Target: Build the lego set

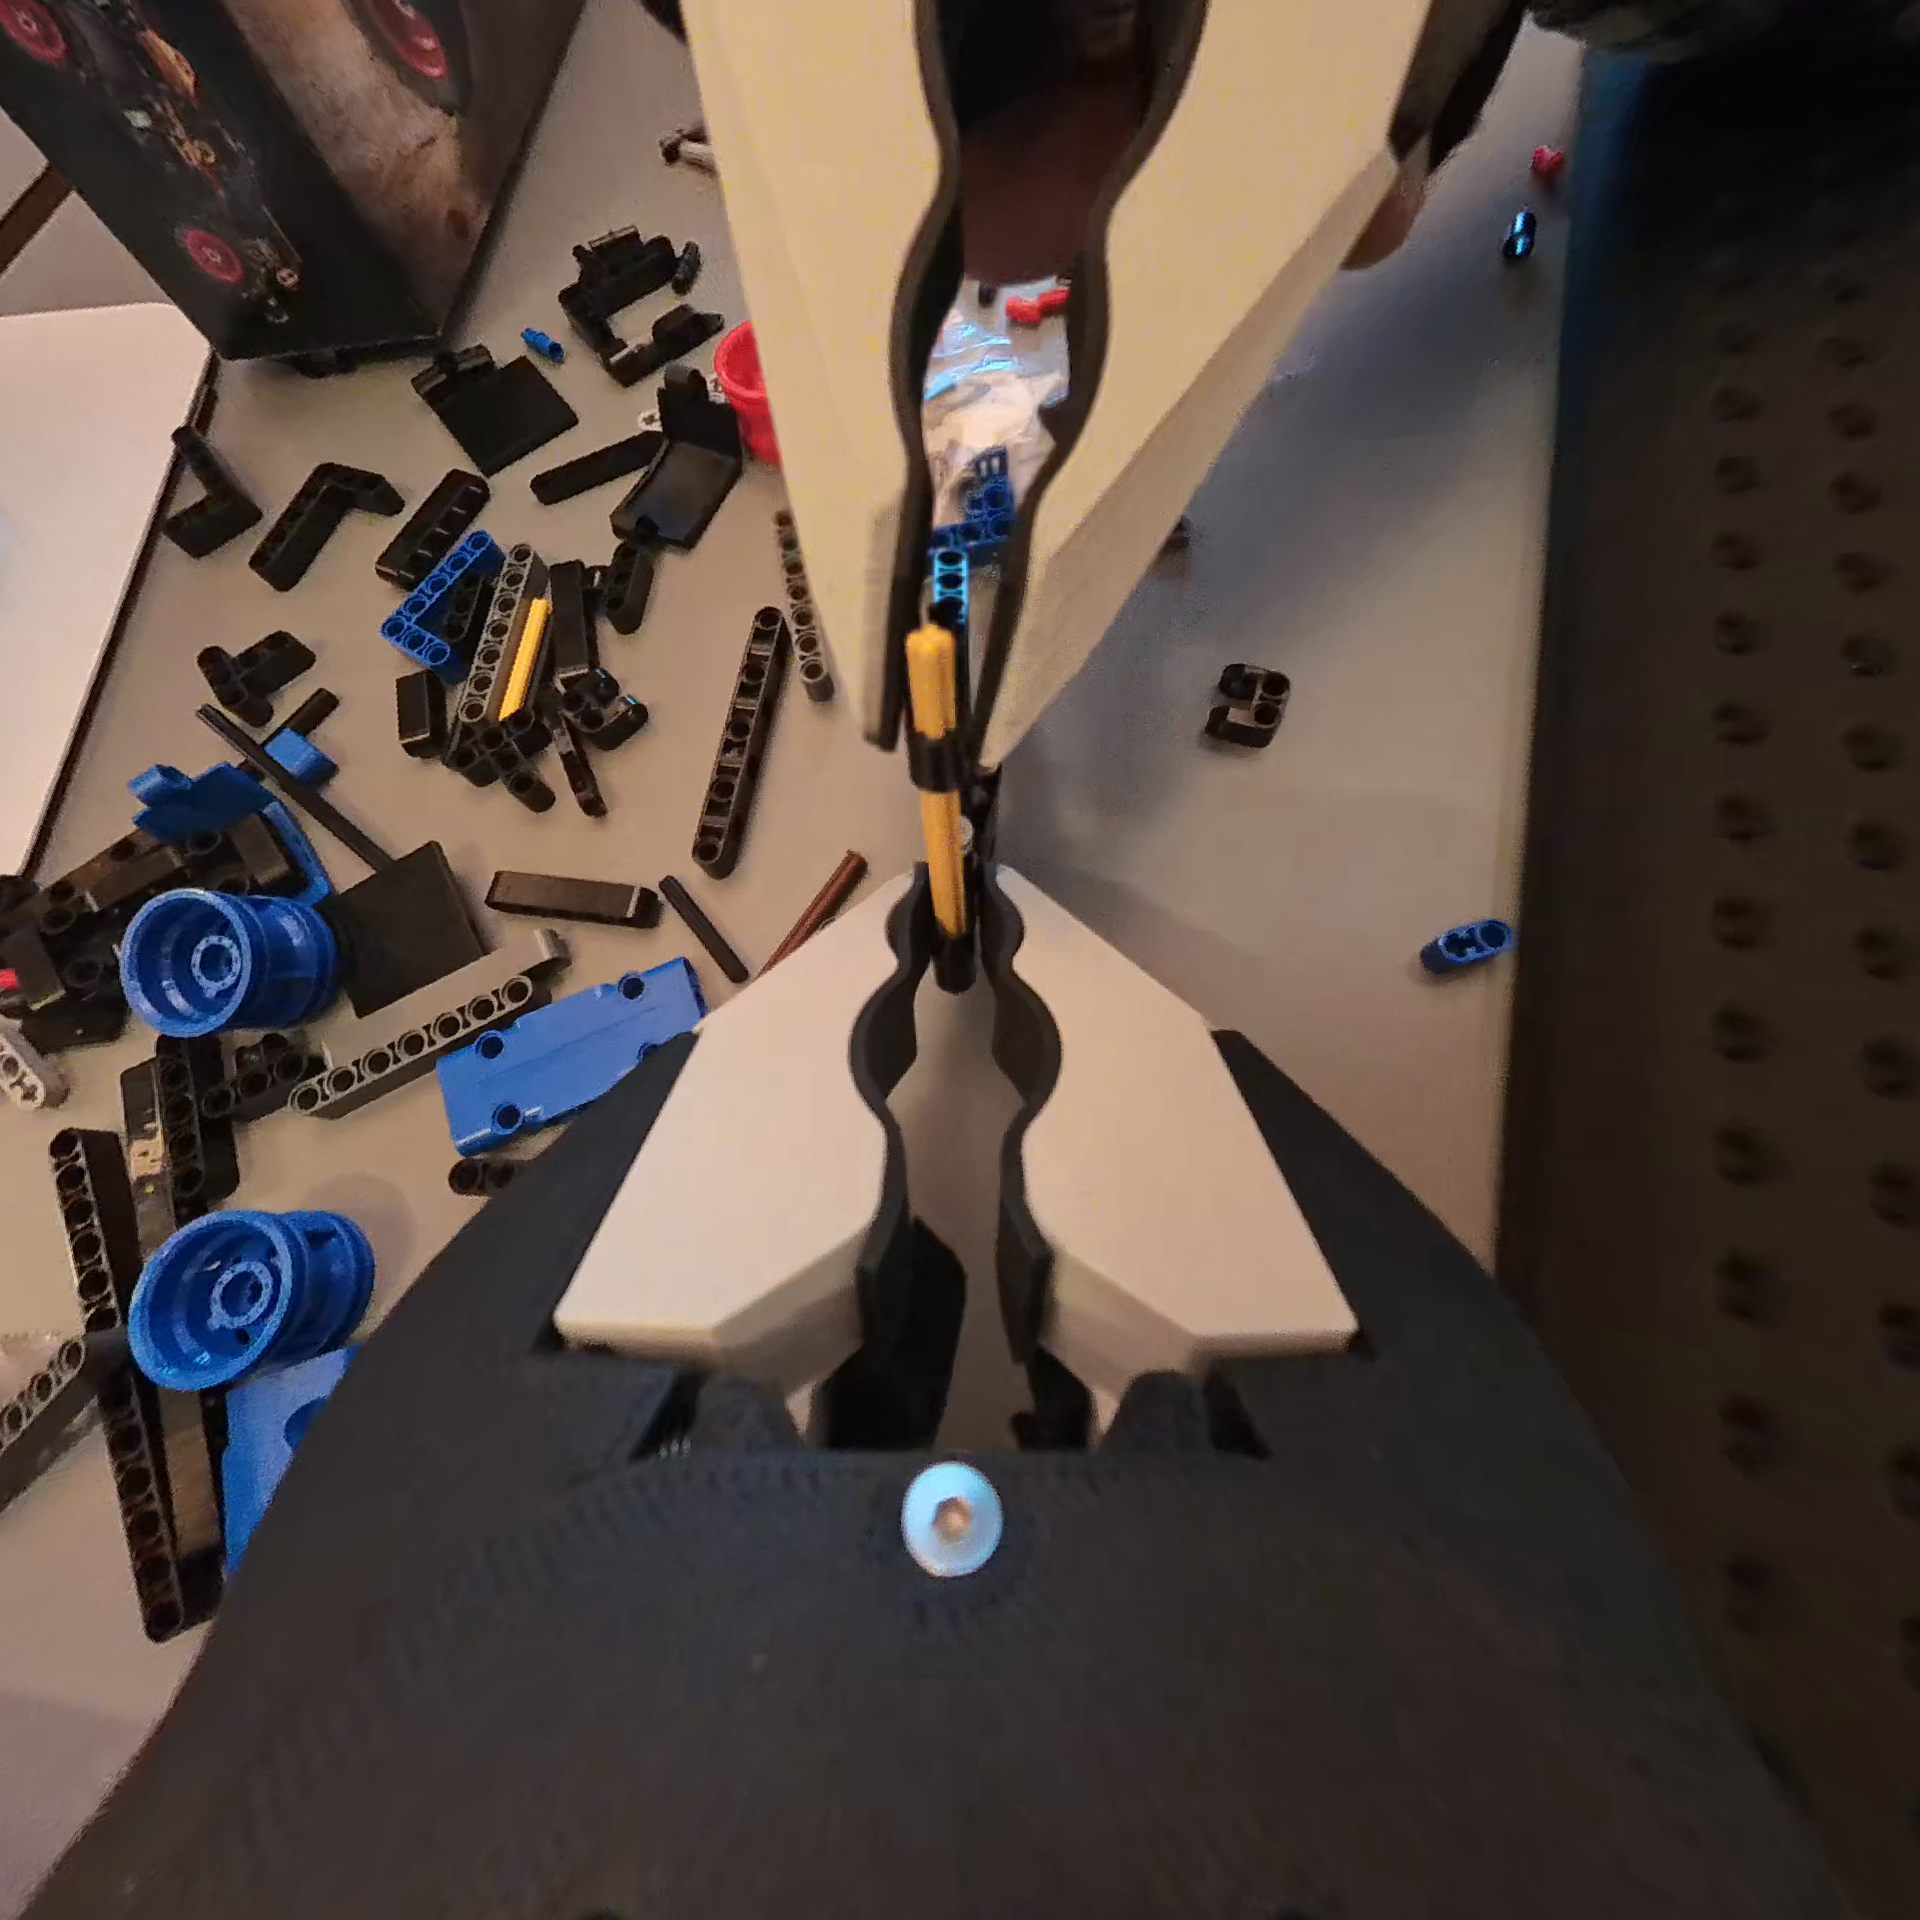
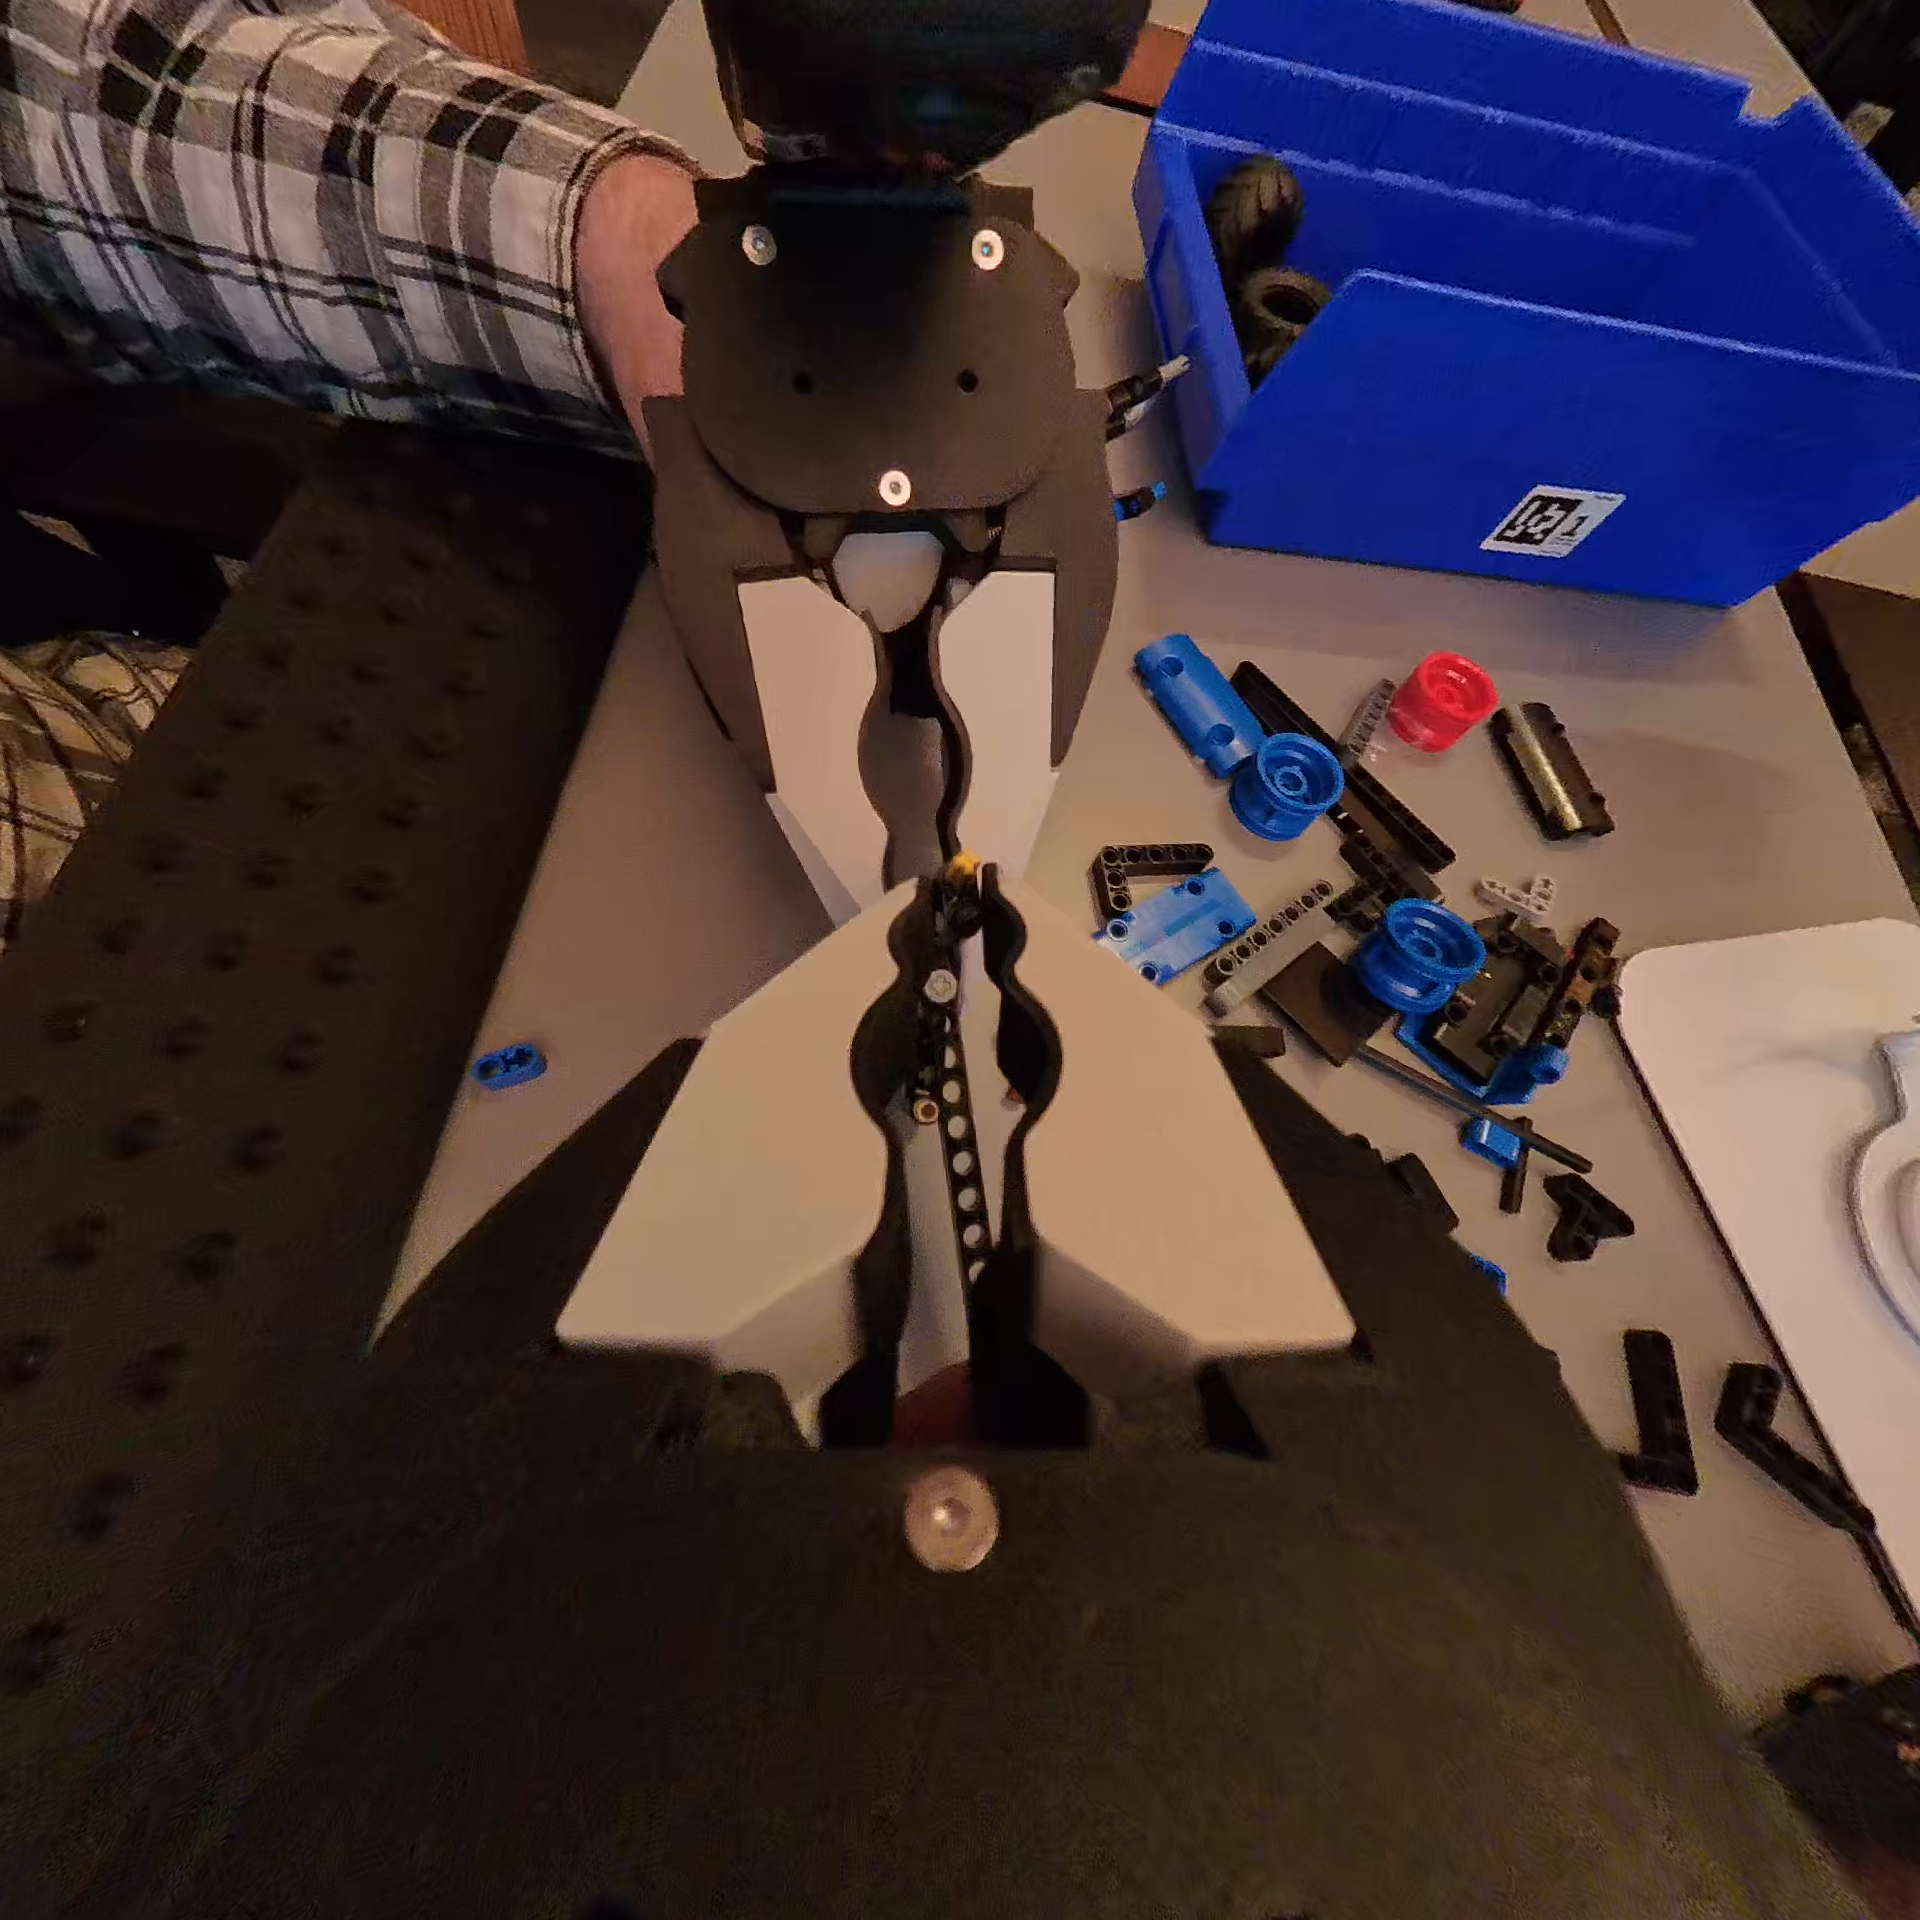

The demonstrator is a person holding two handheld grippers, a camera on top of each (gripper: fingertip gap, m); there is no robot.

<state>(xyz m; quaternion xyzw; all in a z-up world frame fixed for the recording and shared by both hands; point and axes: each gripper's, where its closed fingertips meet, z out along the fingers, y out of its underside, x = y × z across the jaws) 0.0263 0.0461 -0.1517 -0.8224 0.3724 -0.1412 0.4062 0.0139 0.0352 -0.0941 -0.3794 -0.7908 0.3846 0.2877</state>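
Note:
My left gripper (image 1: 951, 894) is shut on a yellow axle (image 1: 943, 842) that carries a black bush (image 1: 935, 764). The axle runs up between the fingertips of my right gripper (image 1: 935, 738), which comes in from above, tip to tip with the left. In the right wrist view my right gripper (image 2: 961, 883) is shut on a long black holed beam (image 2: 954, 1122) lying along its fingers. The axle's yellow tip (image 2: 966, 862) shows at the beam's far end. The left gripper (image 2: 951, 847) faces it from above. Both are held over the grey table (image 1: 1299, 727).
Loose black beams, blue wheel hubs (image 1: 229, 961), a blue panel (image 1: 566, 1049) and the set's box (image 1: 260, 156) lie at the left. A black studded board (image 1: 1714, 935) runs along the right. A blue bin (image 2: 1558, 416) holds tyres (image 2: 1262, 208). A red hub (image 2: 1444, 698) and a plaid sleeve (image 2: 312, 208) show. The grippers' ends are close to 6 cm from one another.

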